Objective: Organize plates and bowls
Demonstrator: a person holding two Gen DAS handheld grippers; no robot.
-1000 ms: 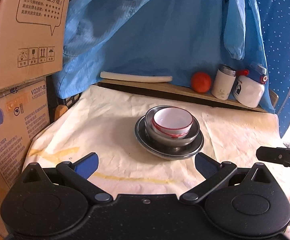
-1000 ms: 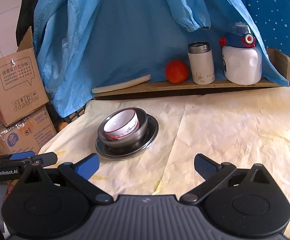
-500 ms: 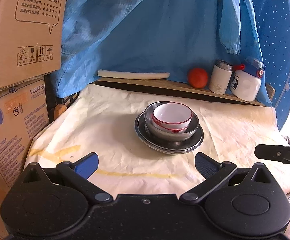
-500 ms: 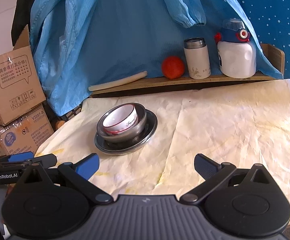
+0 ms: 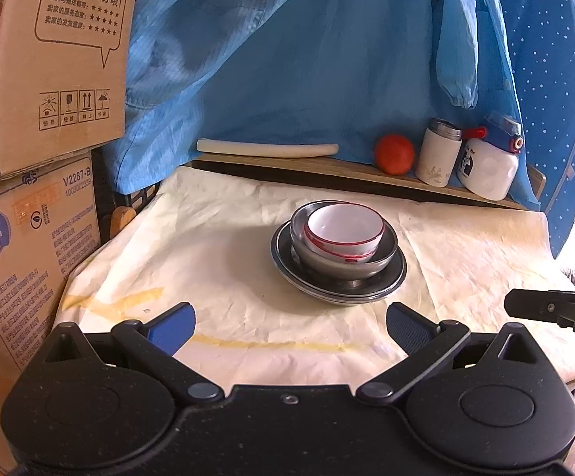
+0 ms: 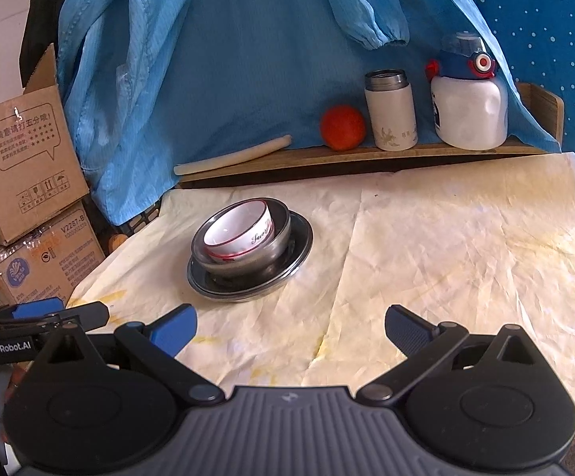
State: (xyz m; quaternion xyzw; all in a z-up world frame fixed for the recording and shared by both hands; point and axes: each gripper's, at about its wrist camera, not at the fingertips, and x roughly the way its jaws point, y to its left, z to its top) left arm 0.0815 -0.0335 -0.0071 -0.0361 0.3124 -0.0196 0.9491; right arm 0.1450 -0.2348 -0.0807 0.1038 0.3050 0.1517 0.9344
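A white bowl with a red rim [image 5: 345, 230] [image 6: 239, 234] sits tilted inside a steel bowl [image 5: 382, 256] [image 6: 277, 244], which stands on a steel plate [image 5: 396, 277] [image 6: 299, 254] on the cream cloth. My left gripper [image 5: 289, 327] is open and empty, near the table's front edge, short of the stack. My right gripper [image 6: 289, 327] is open and empty, in front of and to the right of the stack. The right gripper's finger shows at the right edge of the left wrist view [image 5: 553, 309]; the left gripper shows at the left edge of the right wrist view [image 6: 41, 317].
A wooden shelf [image 6: 366, 154] at the back holds a white roll [image 6: 231, 156], an orange [image 6: 343, 127], a white flask [image 6: 390, 111] and a white bottle [image 6: 470, 107]. Blue cloth [image 6: 247, 59] hangs behind. Cardboard boxes [image 5: 29, 119] stand to the left of the table.
Both grippers have drawn back from the stack and risen a little; the dishes look smaller and farther. Nothing on the table has moved.
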